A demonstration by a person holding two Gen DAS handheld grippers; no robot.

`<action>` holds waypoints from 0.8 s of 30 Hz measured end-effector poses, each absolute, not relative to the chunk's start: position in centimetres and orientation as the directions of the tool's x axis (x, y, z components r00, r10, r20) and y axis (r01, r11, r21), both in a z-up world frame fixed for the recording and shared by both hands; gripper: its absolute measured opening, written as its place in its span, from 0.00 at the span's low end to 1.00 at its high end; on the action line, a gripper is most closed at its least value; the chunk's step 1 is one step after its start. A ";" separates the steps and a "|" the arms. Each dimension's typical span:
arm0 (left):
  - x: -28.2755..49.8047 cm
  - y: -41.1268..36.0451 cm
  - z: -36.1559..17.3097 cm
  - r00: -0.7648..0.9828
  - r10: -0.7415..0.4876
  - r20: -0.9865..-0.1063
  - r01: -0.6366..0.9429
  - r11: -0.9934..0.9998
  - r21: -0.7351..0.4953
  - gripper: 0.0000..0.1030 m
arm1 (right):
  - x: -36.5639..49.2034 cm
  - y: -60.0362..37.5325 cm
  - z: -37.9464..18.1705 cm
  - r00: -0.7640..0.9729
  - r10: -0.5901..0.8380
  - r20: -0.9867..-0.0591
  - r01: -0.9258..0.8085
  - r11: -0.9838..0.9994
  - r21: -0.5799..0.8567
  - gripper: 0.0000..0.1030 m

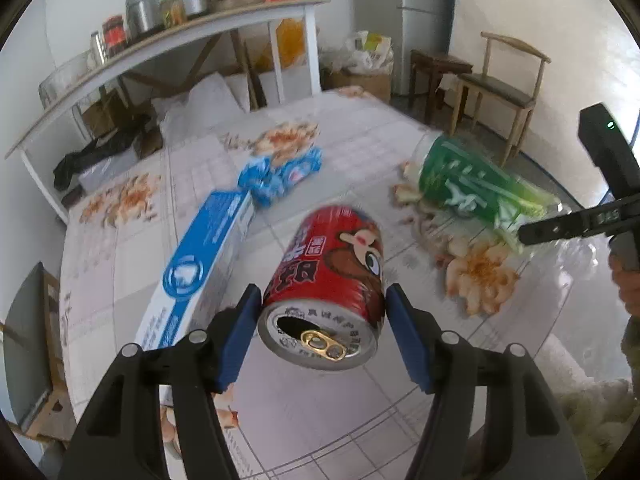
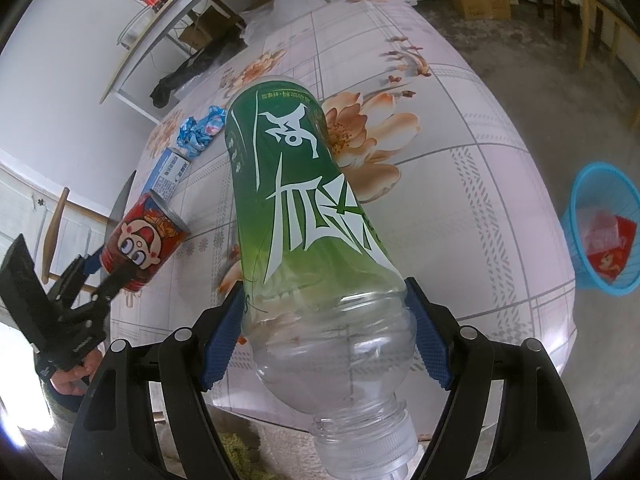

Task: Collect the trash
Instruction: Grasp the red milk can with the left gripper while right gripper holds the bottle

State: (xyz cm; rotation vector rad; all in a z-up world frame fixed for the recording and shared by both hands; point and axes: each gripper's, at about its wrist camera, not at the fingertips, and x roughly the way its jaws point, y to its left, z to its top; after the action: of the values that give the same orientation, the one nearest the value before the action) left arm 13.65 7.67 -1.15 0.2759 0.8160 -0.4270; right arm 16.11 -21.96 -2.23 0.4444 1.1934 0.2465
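Floral-clothed worktop (image 2: 480,184) has a blue basket (image 2: 600,232) on the floor just beyond its edge. Right gripper (image 2: 328,340), nearer it, clamps the green-labelled bottle (image 2: 304,208), cap toward the camera. Left gripper (image 1: 322,328) brackets the red can (image 1: 332,264), farther off; contact is unclear.

Both tongs (image 1: 324,336) (image 2: 326,340): black frames w/ silver rivets, blue pads (image 2: 222,344) (cross-hatched texture).

The left gripper (image 1: 324,312) points steeply downward, its blue pads (image 1: 240,336) pressed to either side of a red can (image 1: 332,272) — jaws partly closed around it. The right gripper (image 2: 326,336) also tilts downward, its blue pads (image 2: 430,340) clamped on the clear shoulder of a green bottle (image 2: 304,208). A hand (image 2: 74,380) grips the left tool's handle — only partly visible.
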 end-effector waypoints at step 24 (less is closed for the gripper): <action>13.8 4.7 0.2 0.631 -0.298 -0.717 0.515 0.852 0.100 0.59 | 16.3 -22.0 -2.2 0.357 0.421 -0.834 0.047 0.884 0.466 0.71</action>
State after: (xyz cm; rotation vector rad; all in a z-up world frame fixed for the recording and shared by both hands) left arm 13.83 4.68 0.17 0.3097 0.7561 -0.4735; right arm 16.30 -21.97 -2.24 0.4525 1.1918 0.2524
